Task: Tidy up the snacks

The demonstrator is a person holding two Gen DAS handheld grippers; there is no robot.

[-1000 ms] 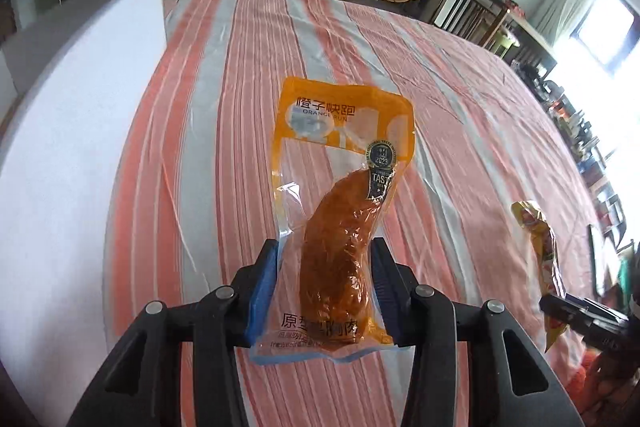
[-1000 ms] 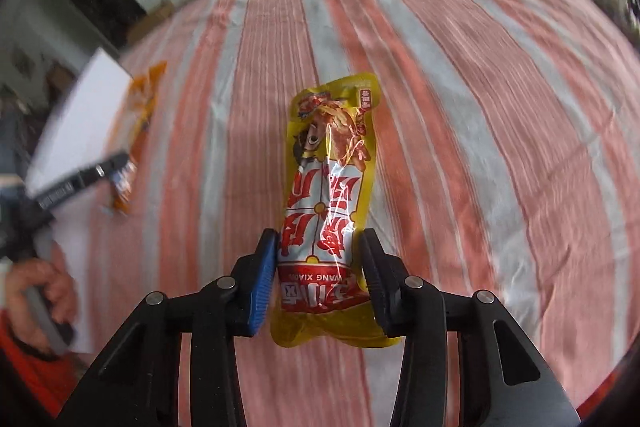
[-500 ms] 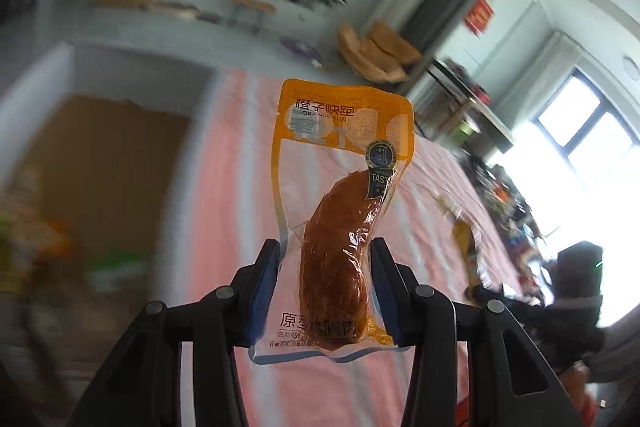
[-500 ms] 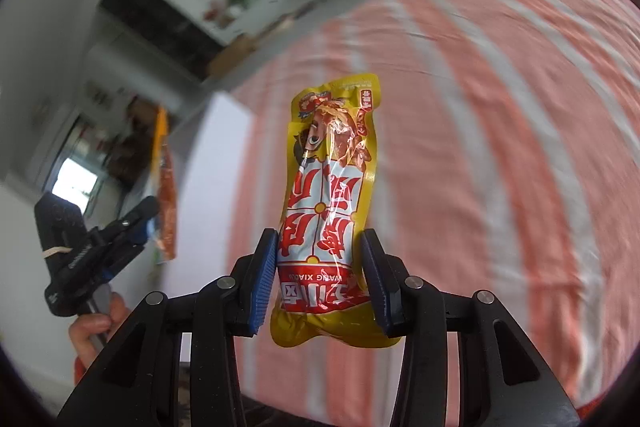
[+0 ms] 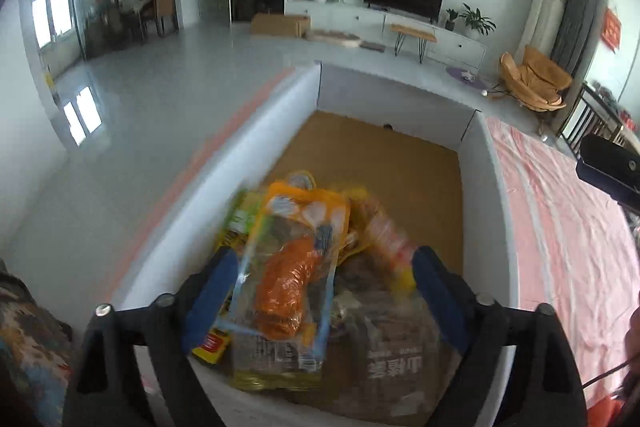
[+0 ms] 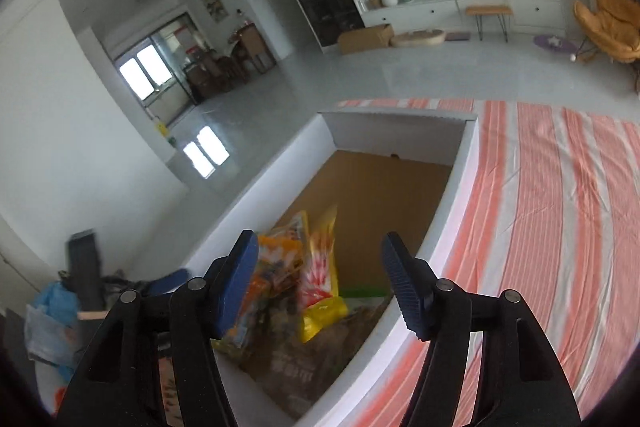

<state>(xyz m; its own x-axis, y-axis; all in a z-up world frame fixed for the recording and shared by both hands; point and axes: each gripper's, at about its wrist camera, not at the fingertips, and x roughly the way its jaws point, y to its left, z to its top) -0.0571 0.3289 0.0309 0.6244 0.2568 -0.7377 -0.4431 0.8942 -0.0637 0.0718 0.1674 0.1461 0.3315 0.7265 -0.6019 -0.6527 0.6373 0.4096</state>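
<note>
**Supervisor:** Report gripper states and item positions.

**Operator:** I see the left gripper (image 5: 324, 283) above the white-walled rectangular box with the brown cardboard floor (image 5: 484, 211). Its blue-padded jaws have just been opening and stand spread; neither pad touches the clear-and-orange sausage pouch (image 5: 288, 267), which is blurred between them, over the snack packets in the box's near end.

**Supervisor:** Right side?

**Operator:** The right gripper (image 6: 316, 283) has also just been opening; its jaws are apart. The yellow-and-red snack pouch (image 6: 320, 279) sits blurred between them, free of both pads, inside the box.

**Supervisor:** Clearance?

**Operator:** The far half of the box floor is bare. The right wall's edge borders the orange-and-white striped cloth (image 6: 560, 211), which is clear in my view.
</note>
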